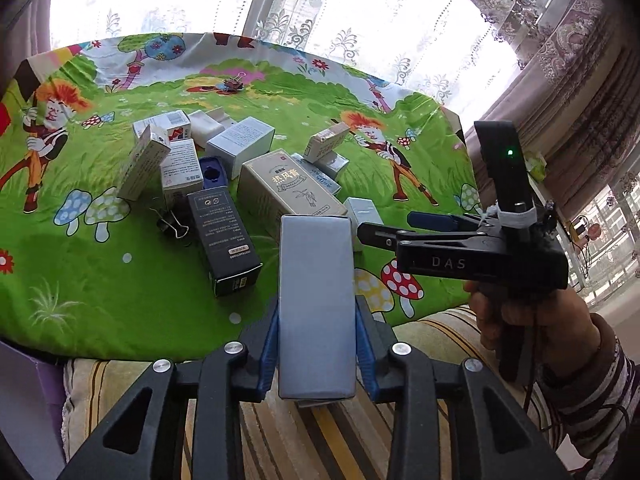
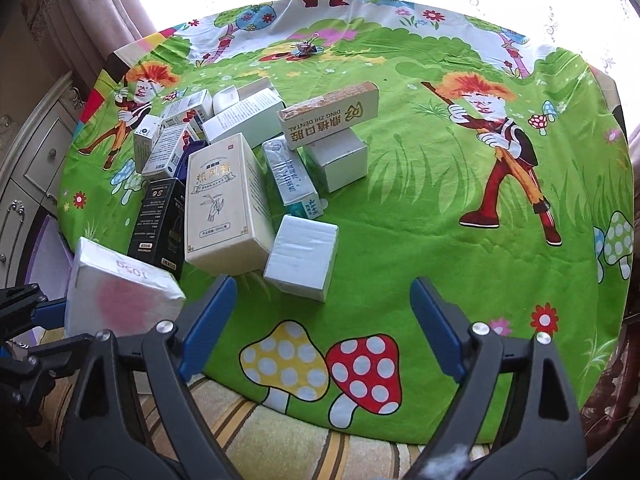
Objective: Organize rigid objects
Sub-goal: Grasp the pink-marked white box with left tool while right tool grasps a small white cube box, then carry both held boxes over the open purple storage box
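Left tool: the left tool point(image 1: 316, 344) was clamped on a pale grey box point(image 1: 317, 308), its blue pads pressed against the box's two long sides; in the right wrist view the same box point(image 2: 120, 292) appeared at the lower left, with "105g" printed on its upper face.
Held box position: it was lifted above the near edge of the table point(image 2: 400, 208), lengthwise along the fingers.
Right tool: the right tool point(image 2: 320, 320) stood with its fingers wide apart and nothing between them, above the mushroom print at the near edge; seen from the left wrist it point(image 1: 424, 232) sat just right of the held box.
Pile: the other boxes lay clustered on the left half of the green cartoon cloth.
Cream box: a large cream box point(image 2: 228, 204) lay flat near the front of the pile.
Black box: a black box point(image 2: 160, 224) lay just left of it, touching.
White box: a small white box point(image 2: 302, 256) lay just right of the cream one.
Dental box: a box marked "DING ZHI DENTAL" point(image 2: 332, 114) rested tilted on top of a white carton point(image 2: 340, 160).
Clips: a black binder clip point(image 1: 172, 226) lay left of the black box point(image 1: 224, 236); another clip point(image 2: 306, 48) lay far back on the cloth.
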